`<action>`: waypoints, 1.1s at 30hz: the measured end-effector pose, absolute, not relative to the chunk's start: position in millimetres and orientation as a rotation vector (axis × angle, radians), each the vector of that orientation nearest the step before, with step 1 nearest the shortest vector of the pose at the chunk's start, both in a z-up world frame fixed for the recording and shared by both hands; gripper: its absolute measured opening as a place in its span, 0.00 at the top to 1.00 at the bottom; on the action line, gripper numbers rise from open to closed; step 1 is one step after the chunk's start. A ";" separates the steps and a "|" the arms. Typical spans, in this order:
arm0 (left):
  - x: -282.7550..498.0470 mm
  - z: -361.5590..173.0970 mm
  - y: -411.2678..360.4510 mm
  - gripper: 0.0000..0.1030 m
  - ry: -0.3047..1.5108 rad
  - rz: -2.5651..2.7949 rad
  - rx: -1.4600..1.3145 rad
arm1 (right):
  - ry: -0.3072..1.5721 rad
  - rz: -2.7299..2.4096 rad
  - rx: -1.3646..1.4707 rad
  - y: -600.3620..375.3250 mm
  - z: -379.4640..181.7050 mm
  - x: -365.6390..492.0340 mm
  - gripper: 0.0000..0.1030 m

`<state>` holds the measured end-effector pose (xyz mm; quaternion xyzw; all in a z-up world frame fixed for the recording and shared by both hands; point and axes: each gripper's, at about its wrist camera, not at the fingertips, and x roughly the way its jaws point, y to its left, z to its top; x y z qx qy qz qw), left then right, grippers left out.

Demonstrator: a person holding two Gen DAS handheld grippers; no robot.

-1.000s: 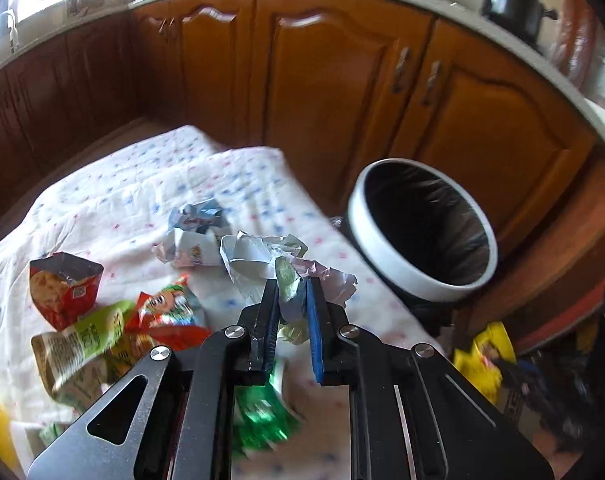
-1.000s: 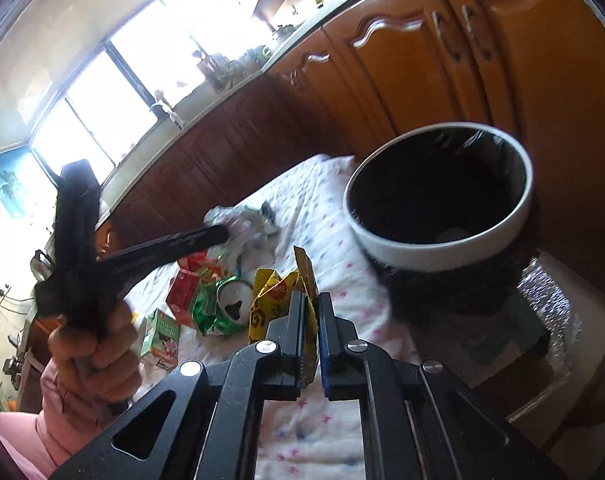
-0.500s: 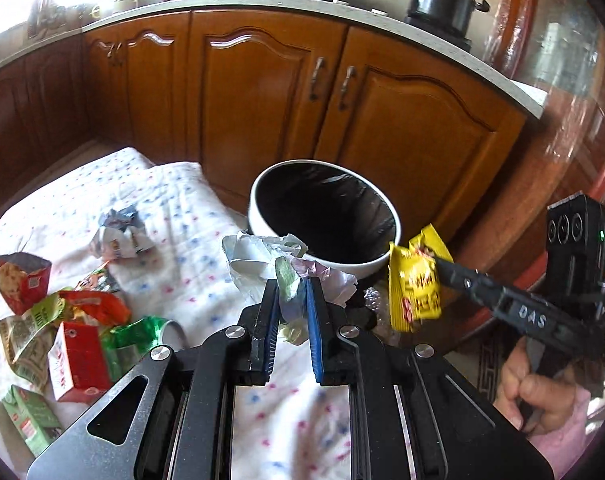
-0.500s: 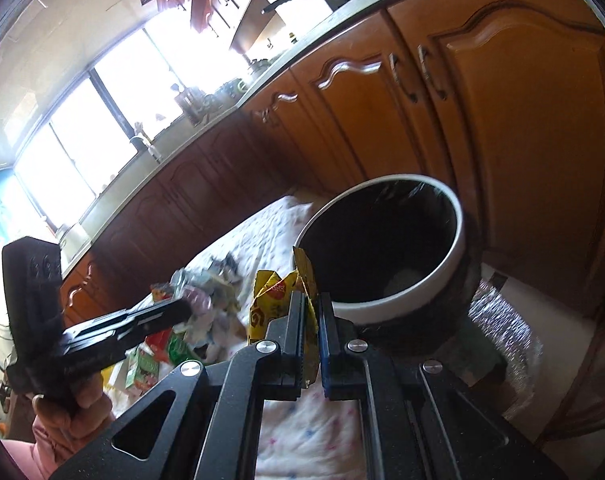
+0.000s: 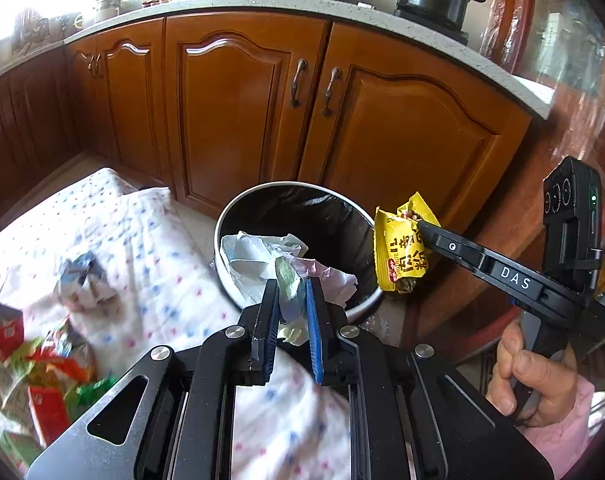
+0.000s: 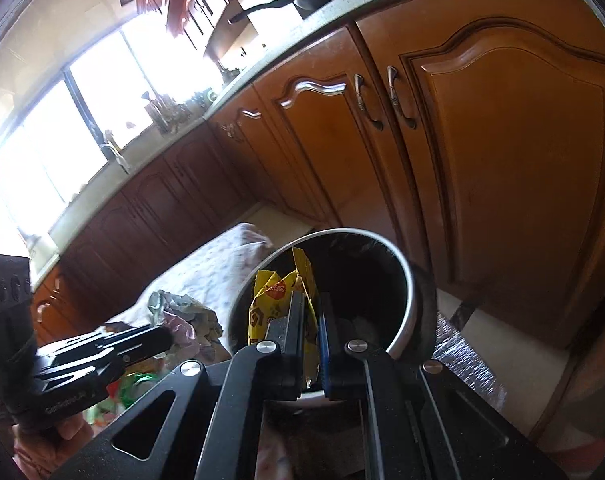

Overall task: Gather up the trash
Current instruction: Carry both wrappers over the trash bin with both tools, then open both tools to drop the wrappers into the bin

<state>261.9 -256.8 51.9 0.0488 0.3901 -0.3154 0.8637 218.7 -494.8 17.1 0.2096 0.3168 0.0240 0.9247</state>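
Left claw [image 5: 292, 284] clamped and tilted down, right claw [image 6: 312, 312] clamped beside it, hand [image 5: 530, 384] gripping handle

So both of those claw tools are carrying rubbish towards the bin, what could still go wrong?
1. The crumpled white paper wad in the left gripper hangs over the white-rimmed bin's near edge; released now, it might drop onto the dotted cloth.
2. The yellow snack wrapper in the right gripper looks beside the rim in the left view, so it could miss too.
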 end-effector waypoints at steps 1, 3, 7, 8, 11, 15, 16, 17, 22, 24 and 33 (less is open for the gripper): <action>265.8 50.4 -261.3 0.88 0.819 -0.659 0.107 | 0.661 0.046 0.429 -495.8 14.4 223.4 0.94; 273.2 46.9 -270.0 0.88 0.827 -0.654 0.113 | 0.682 0.037 0.415 -496.7 9.4 233.1 0.94; 287.9 37.9 -286.0 0.88 0.851 -0.654 0.122 | 0.714 0.027 0.394 -497.2 0.1 246.9 0.94; 292.4 34.3 -290.5 0.88 0.862 -0.654 0.124 | 0.722 0.024 0.391 -497.6 -2.8 249.3 0.94; 300.7 25.4 -299.5 0.88 0.886 -0.656 0.135 | 0.740 0.020 0.390 -500.4 -9.6 255.1 0.93; 306.2 16.3 -308.2 0.88 0.904 -0.655 0.159 | 0.763 0.018 0.392 -504.8 -15.8 261.1 0.88; 306.9 14.0 -309.4 0.88 0.909 -0.656 0.162 | 0.766 0.016 0.394 -504.5 -16.2 264.0 0.87; 307.9 11.5 -310.5 0.87 0.914 -0.657 0.164 | 0.768 0.010 0.394 -505.7 -17.1 264.7 0.86; 309.6 4.9 -313.1 0.80 0.942 -0.658 0.152 | 0.762 0.007 0.421 -512.6 -17.6 264.8 0.58; 307.4 5.2 -312.6 0.72 0.944 -0.661 0.145 | 0.749 0.015 0.432 -512.5 -15.7 259.6 0.55; 275.8 17.9 -276.5 0.52 0.900 -0.622 0.094 | 0.670 0.049 0.456 -487.8 -3.8 215.8 0.24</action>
